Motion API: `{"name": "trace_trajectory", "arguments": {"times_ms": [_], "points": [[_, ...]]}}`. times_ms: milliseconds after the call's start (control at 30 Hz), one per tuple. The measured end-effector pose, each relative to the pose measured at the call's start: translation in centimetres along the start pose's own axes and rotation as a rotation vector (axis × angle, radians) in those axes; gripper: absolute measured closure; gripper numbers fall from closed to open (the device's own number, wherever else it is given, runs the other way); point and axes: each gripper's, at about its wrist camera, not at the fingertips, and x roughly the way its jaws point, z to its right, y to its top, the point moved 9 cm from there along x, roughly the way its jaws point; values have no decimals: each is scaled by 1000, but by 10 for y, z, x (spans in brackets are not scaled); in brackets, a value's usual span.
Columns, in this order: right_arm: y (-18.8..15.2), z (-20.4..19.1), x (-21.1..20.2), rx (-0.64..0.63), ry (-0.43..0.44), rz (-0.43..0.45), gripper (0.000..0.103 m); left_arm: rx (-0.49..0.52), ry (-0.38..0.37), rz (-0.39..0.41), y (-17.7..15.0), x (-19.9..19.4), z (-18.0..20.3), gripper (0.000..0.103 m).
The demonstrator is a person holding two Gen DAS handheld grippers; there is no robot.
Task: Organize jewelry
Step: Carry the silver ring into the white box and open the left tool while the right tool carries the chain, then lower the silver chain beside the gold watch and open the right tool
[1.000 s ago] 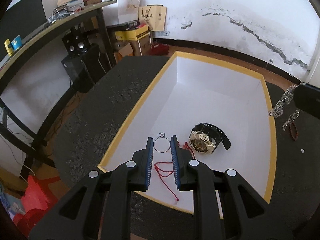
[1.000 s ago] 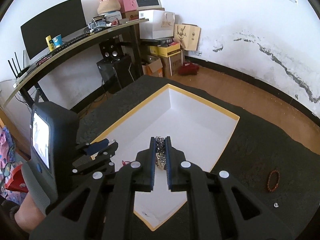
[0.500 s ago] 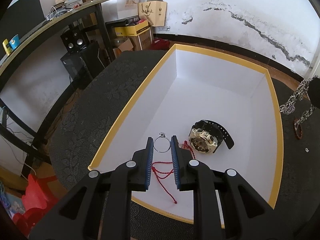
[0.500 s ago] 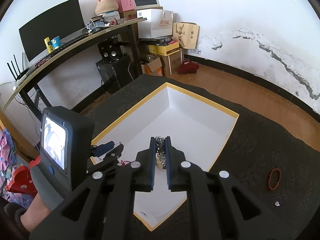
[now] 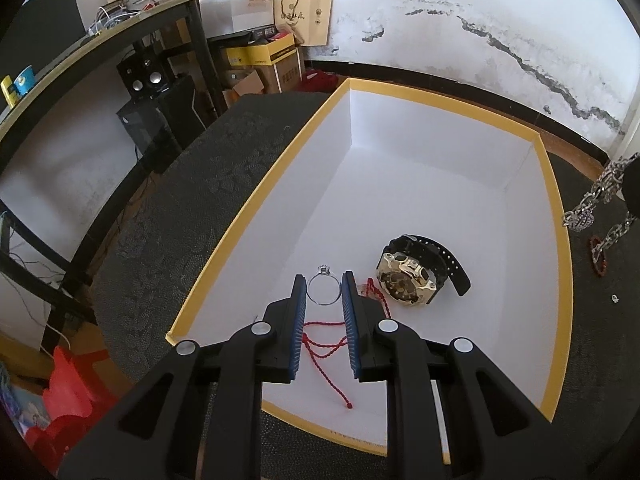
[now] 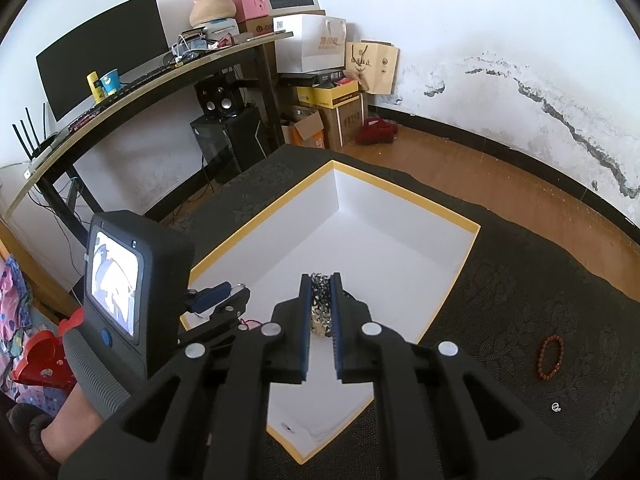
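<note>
Table, dark patterned cloth cover [image 6: 520,280]. Directly on it: one white box with yellow rim [image 6: 470,248], open, set toward the far edge; one red bead bracelet [image 6: 551,356] beside the box; one small silver piece [image 6: 556,407] near the bracelet.

We see bright, even daylight, soft shadows inside the white box [image 5: 400,184]; sharp focus mid-frame, strong fisheye bending at the edges, dark vignetted corners, slightly overexposed wall [image 6: 460,20]

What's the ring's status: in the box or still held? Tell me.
Held. The ring sits pinched between the left gripper pads, above the white box floor, near the watch.
</note>
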Motion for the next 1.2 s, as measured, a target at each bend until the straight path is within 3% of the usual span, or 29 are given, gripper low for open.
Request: {"name": "trace_trajectory", "arguments": {"times_ms": [200, 267, 333, 367, 500, 800, 1200], "points": [[-1, 1, 2, 0, 0, -2, 94, -14, -2, -17, -1, 5, -2, 82], [-1, 1, 2, 0, 0, -3, 94, -16, -8, -18, -1, 5, -2, 68], [-1, 1, 2, 1, -1, -3, 94, -24, -3, -6, 0, 3, -3, 28], [-2, 2, 3, 1, -1, -3, 94, -26, 3, 3, 1, 1, -4, 23], [-2, 2, 3, 0, 0, -2, 94, -3, 25, 23, 4, -6, -2, 16], [-4, 5, 11, 4, -4, -12, 94, -5, 24, 21, -3, -15, -8, 16], [-13, 5, 68, -18, -24, -106, 94, -34, 31, 50, -33, -33, -10, 16]]}}
